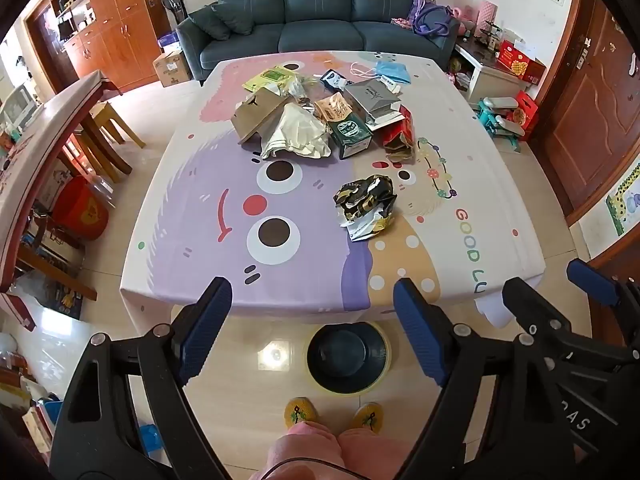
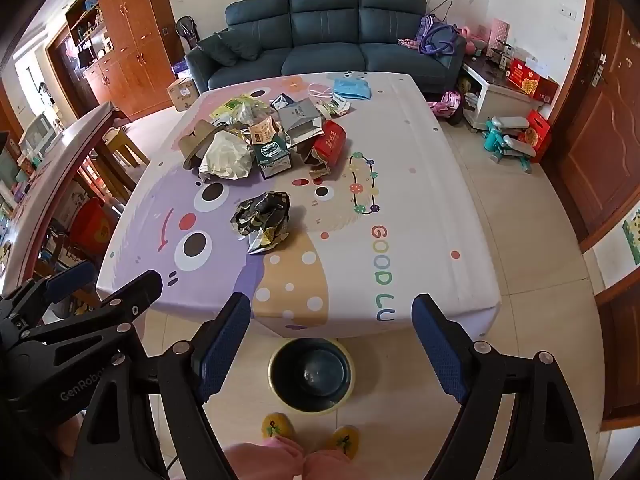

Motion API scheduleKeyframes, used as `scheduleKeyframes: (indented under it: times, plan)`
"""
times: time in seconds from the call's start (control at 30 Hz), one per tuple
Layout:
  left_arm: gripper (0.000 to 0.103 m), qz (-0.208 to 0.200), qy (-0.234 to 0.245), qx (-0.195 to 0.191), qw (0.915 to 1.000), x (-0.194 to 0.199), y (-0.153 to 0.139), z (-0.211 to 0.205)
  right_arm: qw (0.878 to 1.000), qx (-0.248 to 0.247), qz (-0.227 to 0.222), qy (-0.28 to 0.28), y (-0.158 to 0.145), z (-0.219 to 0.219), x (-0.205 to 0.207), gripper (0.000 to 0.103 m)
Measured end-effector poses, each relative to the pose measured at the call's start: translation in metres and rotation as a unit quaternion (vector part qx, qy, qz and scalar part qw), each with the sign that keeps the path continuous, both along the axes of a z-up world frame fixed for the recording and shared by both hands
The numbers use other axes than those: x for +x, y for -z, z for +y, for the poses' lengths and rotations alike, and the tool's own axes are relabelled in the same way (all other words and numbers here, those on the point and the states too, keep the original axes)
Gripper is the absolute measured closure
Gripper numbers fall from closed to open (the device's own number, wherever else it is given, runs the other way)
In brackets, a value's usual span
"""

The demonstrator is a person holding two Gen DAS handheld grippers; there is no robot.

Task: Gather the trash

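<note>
A crumpled black-and-gold foil wrapper (image 1: 366,206) (image 2: 264,216) lies alone on the cartoon tablecloth (image 1: 208,216) (image 2: 432,216). Farther back sits a heap of trash: a brown cardboard box (image 1: 256,114), a white crumpled bag (image 1: 298,134) (image 2: 228,156), a green carton (image 1: 350,134) (image 2: 272,156), a grey box (image 1: 374,98), a red packet (image 1: 400,132) (image 2: 330,144). A dark bin with a yellow rim (image 1: 347,358) (image 2: 311,376) stands on the floor by the table's near edge. My left gripper (image 1: 312,320) and right gripper (image 2: 332,334) hover open and empty above the bin.
A blue cloth (image 1: 394,70) and a cord lie at the table's far edge. A dark sofa (image 1: 316,20) stands behind. A wooden table (image 1: 44,136) and stools are to the left, toys and boxes (image 2: 512,140) to the right. The person's yellow slippers (image 1: 334,414) are by the bin.
</note>
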State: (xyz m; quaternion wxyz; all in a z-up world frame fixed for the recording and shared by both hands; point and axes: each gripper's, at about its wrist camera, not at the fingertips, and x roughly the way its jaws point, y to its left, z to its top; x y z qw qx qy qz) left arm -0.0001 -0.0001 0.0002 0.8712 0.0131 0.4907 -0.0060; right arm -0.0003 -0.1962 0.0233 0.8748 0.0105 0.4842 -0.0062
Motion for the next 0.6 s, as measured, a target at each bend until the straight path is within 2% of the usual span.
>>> scheduleKeyframes:
  times: [0.13,0.27,0.6]
  plan:
    - [0.022,0.000,0.000,-0.003,1.0000,-0.0004,-0.0002,0.0008,1.000,-0.001,-0.001,0.000,-0.0016,0.0010,0.0000,0.019]
    - [0.027,0.001,0.004,-0.001,1.0000,-0.0004,-0.0002,-0.0017,1.000,0.003,-0.001,-0.001,-0.0009,-0.0006,0.0001,0.019]
    - [0.028,-0.001,0.010,-0.007,0.9999,0.0008,-0.0018,-0.0049,1.000,0.004,-0.002,0.001,-0.0033,-0.0028,0.0003,0.019]
